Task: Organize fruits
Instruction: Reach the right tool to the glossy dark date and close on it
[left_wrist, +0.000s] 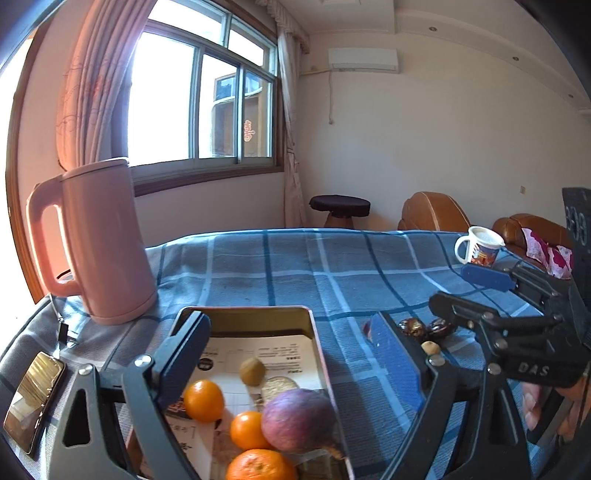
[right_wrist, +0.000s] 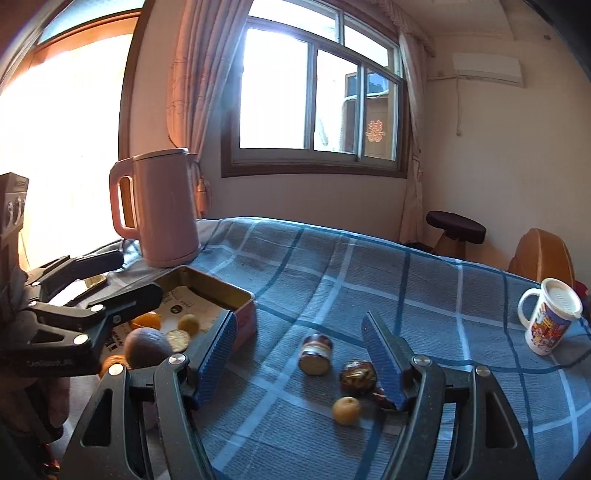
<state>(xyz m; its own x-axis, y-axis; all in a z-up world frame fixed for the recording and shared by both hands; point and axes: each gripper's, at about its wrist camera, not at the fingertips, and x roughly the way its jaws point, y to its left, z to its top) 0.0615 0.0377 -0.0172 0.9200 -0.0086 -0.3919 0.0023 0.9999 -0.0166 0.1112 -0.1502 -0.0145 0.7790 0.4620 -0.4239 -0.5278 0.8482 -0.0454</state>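
I am holding my left gripper (left_wrist: 291, 354) over the tin (left_wrist: 325, 354), its jaws spread wide and gripping nothing; one blue pad (left_wrist: 186, 354) is hanging inside the tin's left wall, the other is standing outside its right wall, above the cloth (left_wrist: 295, 266). Lying in the tin, on printed paper, are three oranges (left_wrist: 204, 400), a purple fruit (left_wrist: 297, 421), a small green fruit (left_wrist: 252, 371) and a round cracker (left_wrist: 279, 386). The purple fruit is touching the middle orange.

I am holding my right gripper (right_wrist: 299, 363) just right of the tin (right_wrist: 243, 314), jaws parted and empty. Lying on the cloth between its pads (right_wrist: 218, 358) are a small jar (right_wrist: 315, 354) on its side, a dark glossy piece (right_wrist: 357, 376) and a small yellow fruit (right_wrist: 346, 410); none is touching a pad that I can see. Another dark piece (right_wrist: 380, 398) is lying partly hidden by the right pad.

A pink kettle (left_wrist: 99, 240) is standing behind the tin, a mug (right_wrist: 550, 317) far right, and a phone (left_wrist: 35, 398) at the left edge.
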